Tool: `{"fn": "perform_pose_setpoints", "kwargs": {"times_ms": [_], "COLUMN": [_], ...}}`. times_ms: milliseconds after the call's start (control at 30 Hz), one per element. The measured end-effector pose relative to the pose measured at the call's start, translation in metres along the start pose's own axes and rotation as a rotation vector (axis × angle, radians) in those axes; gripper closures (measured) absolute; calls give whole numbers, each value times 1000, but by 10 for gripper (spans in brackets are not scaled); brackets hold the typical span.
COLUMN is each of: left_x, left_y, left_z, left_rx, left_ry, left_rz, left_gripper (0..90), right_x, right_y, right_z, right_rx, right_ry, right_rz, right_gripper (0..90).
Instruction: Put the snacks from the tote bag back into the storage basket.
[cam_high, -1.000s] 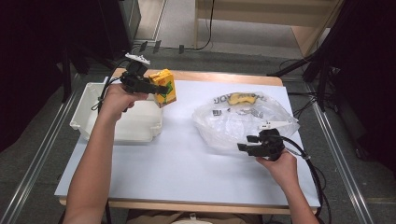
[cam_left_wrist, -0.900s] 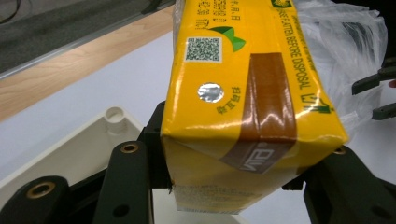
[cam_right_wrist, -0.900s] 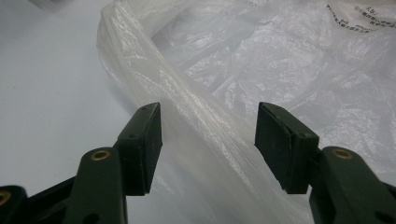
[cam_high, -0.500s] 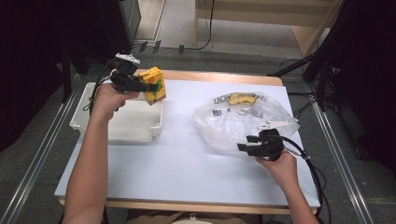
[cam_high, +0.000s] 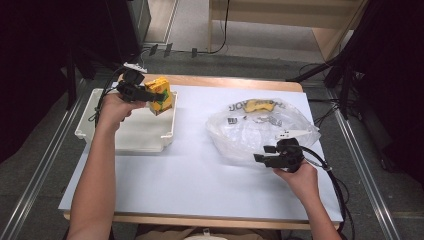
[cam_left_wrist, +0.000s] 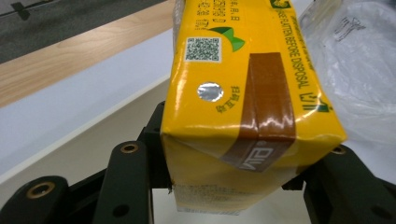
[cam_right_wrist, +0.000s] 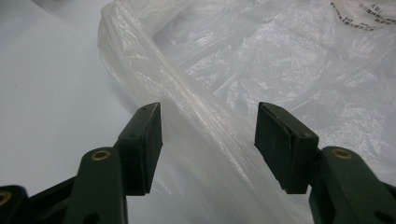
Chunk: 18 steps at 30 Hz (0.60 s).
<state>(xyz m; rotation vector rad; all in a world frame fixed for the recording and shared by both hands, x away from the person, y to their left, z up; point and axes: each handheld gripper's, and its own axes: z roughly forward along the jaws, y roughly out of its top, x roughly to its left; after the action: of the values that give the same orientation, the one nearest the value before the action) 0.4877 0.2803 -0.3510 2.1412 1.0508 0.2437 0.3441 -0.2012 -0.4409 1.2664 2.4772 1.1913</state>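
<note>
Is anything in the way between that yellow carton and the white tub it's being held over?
Nothing visible is. The left gripper holds the yellow carton above the far right corner of the white tub, and the part of the tub below it looks bare.

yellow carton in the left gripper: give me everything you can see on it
The carton is a yellow drink box, glossy coated card, with a green leaf mark, a QR code, a round foil straw seal and a brown band across its end. Undented as far as it shows. The left gripper clamps it by its sides, holding it tilted above the far right corner of the white tray.
</note>
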Motion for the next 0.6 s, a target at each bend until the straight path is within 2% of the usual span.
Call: {"fn": "perform_pose_setpoints", "kwargs": {"times_ms": [100,333,600], "left_x": [4,8,9], "left_y": [-4,-11,-16], "left_z": [5,20,32], "left_rx": [7,30,36], "left_ry": [-10,-5,17], "left_rz": [-14,-15,-12], "left_gripper": [516,516,514], "right_x": [0,0,0], "right_y": [0,0,0], "right_z": [1,1,0], "right_rx": [1,1,2], "right_ry": [3,4,5], "right_rz": [0,0,-3], "right_gripper": [426,425,426]}}
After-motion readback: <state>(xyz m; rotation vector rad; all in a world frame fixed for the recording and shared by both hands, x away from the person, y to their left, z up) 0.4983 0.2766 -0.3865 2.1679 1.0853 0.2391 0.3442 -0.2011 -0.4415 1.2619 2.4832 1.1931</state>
